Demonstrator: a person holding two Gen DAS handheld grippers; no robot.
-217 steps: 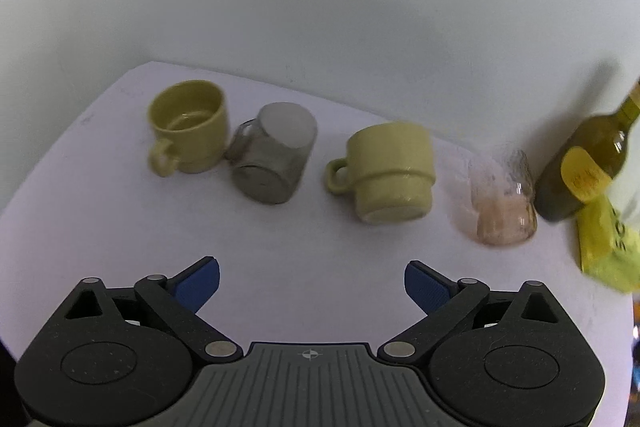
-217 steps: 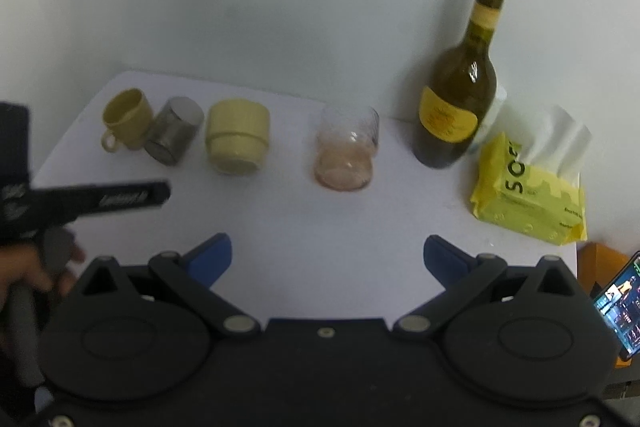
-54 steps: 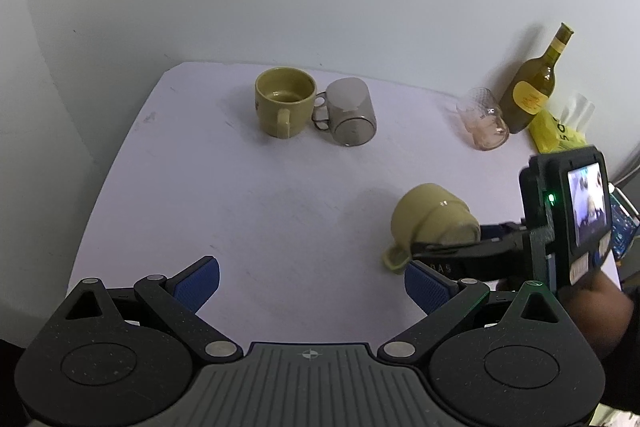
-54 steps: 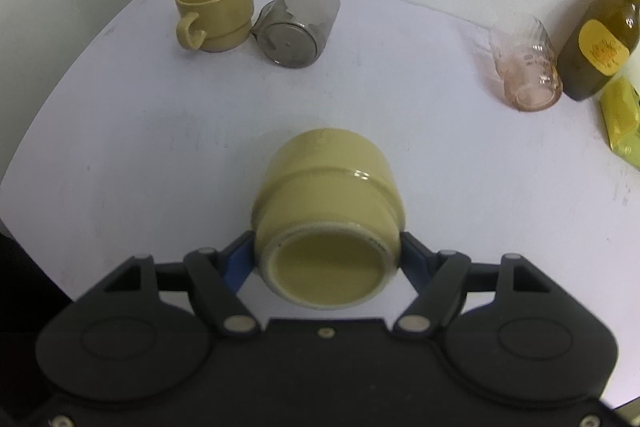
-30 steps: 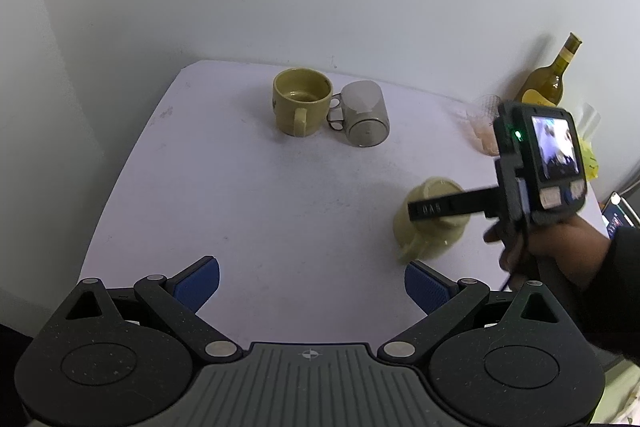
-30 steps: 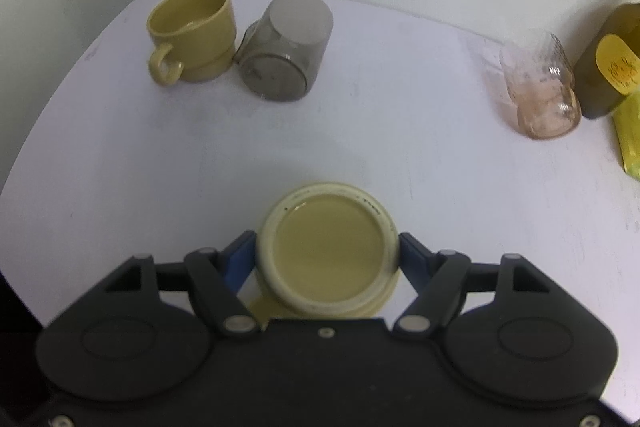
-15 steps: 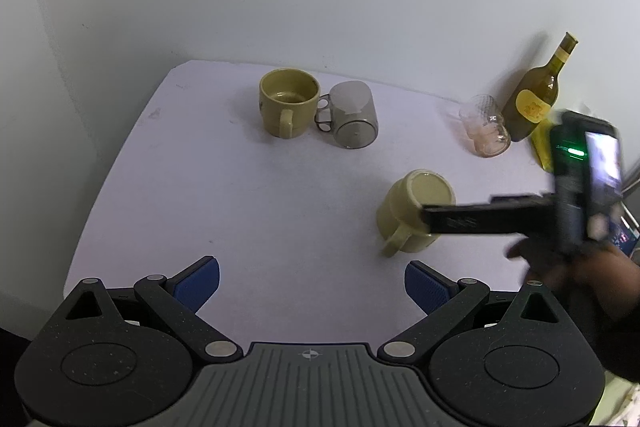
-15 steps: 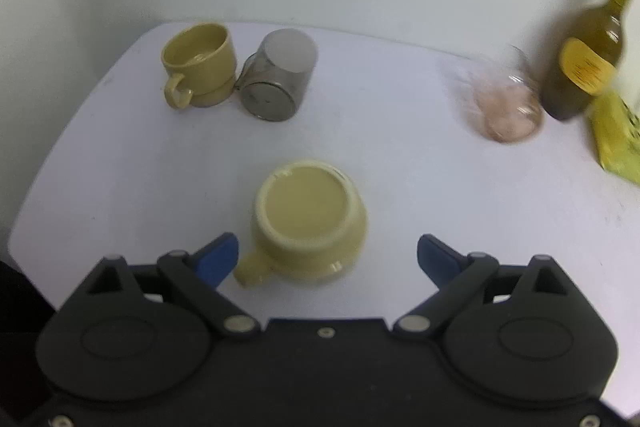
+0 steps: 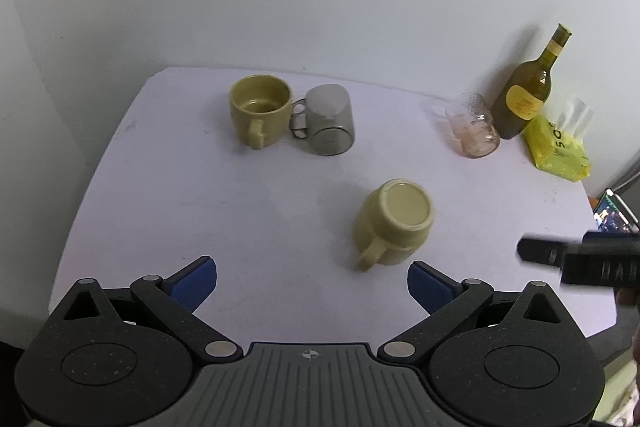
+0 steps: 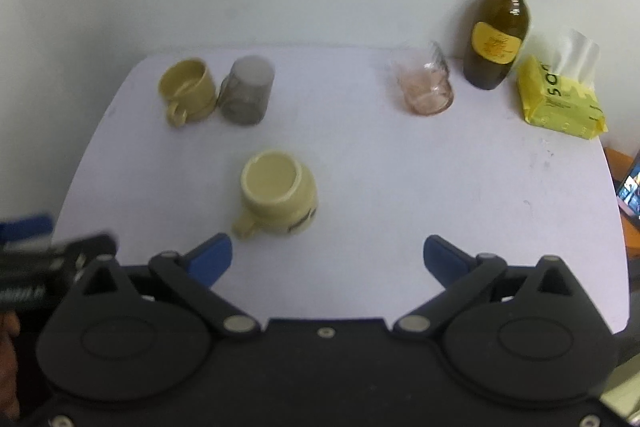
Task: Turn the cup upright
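Since the frame half a second earlier, the right gripper (image 10: 328, 255) has drawn back and up from the yellow cup (image 10: 278, 199). The cup now sits lower left of the gripper's centre line instead of directly ahead of it. In the left wrist view the right tool has retreated to the right edge, well apart from the cup.

Gripper state: the right gripper's jaws are spread wide with nothing between them. The left gripper (image 9: 312, 281) is likewise spread and empty, hovering over the near edge of the table (image 9: 200, 219).

Cup position: the cup stands alone near the middle of the table, its handle pointing toward the near edge, and neither tool is touching it. Its top face reads as a shallow, pale disc with a thin raised ring, and the body widens below it. Compare the second yellow mug (image 9: 260, 111) at the back, which shows a deep, dark interior. On that evidence the cup appears to rest mouth-down with its base up.

Task status: the cup stands free of both grippers. The flip itself appears not yet achieved. What remains is to grip the cup again, invert it and set it mouth-up.

Bystanders: an inverted grey glass mug (image 9: 328, 123), a pink glass (image 9: 474, 133), a bottle (image 9: 524, 99) and a yellow tissue pack (image 9: 556, 151) all stand well apart from the cup.
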